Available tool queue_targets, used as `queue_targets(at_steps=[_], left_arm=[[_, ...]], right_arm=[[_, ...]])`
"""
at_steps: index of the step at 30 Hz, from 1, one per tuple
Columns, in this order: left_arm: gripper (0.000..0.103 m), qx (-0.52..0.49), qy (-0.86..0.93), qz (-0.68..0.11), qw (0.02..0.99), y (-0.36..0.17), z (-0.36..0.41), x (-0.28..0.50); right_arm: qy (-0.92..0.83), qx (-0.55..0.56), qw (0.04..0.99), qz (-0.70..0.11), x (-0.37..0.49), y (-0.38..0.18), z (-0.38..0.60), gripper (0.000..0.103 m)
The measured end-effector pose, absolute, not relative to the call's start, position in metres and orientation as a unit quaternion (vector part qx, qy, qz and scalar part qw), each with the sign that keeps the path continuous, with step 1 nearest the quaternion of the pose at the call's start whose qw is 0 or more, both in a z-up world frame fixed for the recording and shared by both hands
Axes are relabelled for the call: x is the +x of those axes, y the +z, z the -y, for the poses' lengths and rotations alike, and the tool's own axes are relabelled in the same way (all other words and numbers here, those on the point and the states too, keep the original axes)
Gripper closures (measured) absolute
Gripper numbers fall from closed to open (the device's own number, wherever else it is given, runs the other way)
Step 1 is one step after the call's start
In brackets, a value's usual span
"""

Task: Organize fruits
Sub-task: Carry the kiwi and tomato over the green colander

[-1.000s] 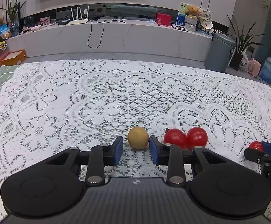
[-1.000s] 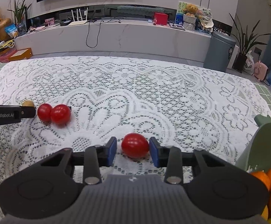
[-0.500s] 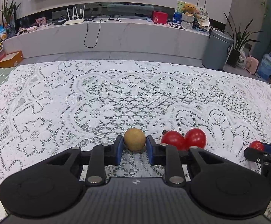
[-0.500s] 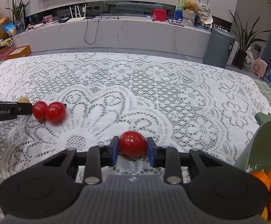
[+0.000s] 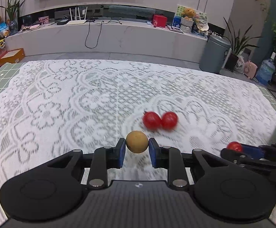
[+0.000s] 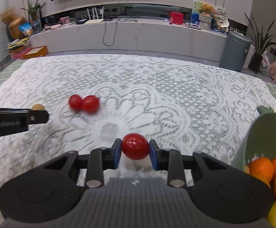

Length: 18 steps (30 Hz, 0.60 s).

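Both clamped fruits off the cloth; "GenRobot.AI" on left tool (image 6: 37, 114).

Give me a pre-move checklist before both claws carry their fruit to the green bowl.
1. Left claw shut on the tan fruit: ok.
2. Right claw shut on the red tomato: ok.
3. Both fruits clear of the lace cloth: cannot tell, blurred.
4. Green bowl within sight at the right: ok.
5. Room in the bowl beside the oranges: cannot tell.
6. Two red tomatoes left on the cloth: not ok.
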State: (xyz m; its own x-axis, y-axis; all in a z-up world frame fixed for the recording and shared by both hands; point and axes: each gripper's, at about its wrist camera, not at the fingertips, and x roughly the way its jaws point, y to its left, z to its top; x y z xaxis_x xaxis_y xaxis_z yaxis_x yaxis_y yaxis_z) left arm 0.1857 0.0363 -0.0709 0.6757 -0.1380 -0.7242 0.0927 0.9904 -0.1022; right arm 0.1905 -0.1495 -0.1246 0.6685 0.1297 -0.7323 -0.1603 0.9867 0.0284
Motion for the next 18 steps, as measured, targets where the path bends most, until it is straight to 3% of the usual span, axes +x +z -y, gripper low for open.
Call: queue_targets(at_steps=[18], left_arm=[[0.074,0.009,-0.123,-0.379,0.917,-0.044,0.010,0.113]], right_arm=[[0.119,-0.037,0.921,-0.368,0.091,-0.094,0.170,0.075]])
